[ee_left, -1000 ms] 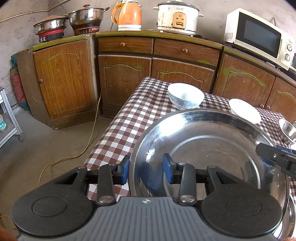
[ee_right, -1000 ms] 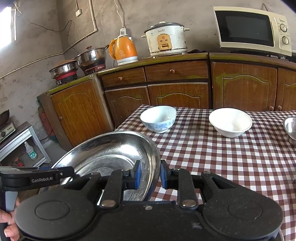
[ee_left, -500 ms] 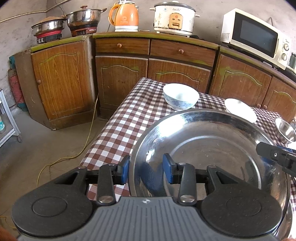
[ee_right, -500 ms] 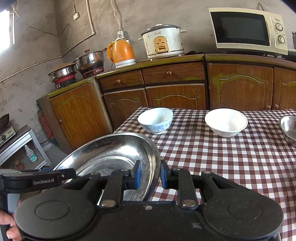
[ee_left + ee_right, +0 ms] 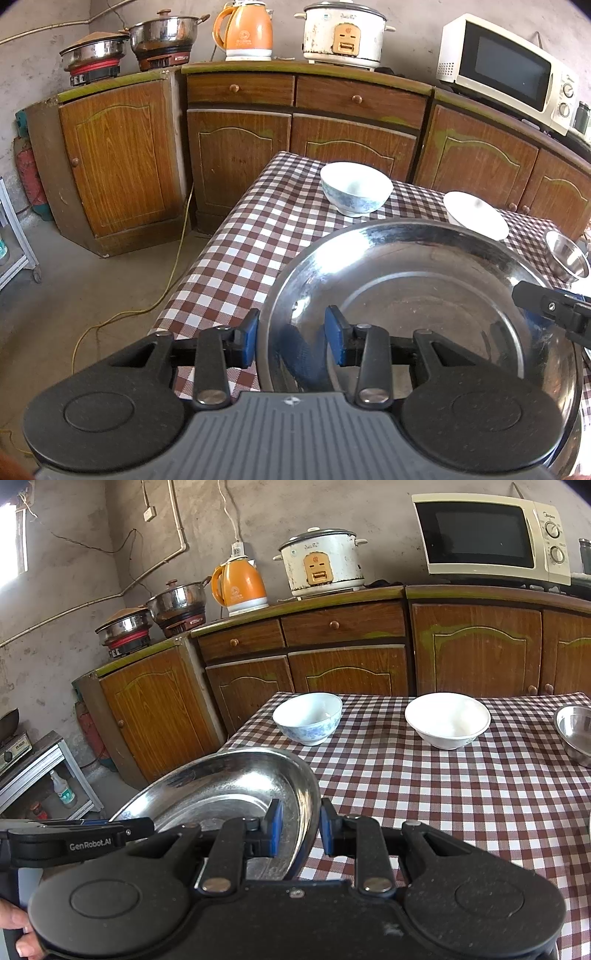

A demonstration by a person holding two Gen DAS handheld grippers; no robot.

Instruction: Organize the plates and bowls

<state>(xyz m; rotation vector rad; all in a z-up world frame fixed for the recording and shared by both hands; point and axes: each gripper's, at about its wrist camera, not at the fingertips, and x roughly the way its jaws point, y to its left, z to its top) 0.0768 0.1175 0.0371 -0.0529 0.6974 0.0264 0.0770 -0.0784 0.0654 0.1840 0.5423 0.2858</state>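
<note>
Steel plate [image 5: 424,295] above checked tablecloth [image 5: 236,258], rim clamped between left gripper [image 5: 291,341] and right gripper [image 5: 299,829] pads.

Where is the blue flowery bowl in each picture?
Left wrist view: the blue-patterned bowl sits upper centre, beyond the steel plate.
Right wrist view: it sits centre, left of the white bowl.
Shared landmark: orange kettle.
</note>
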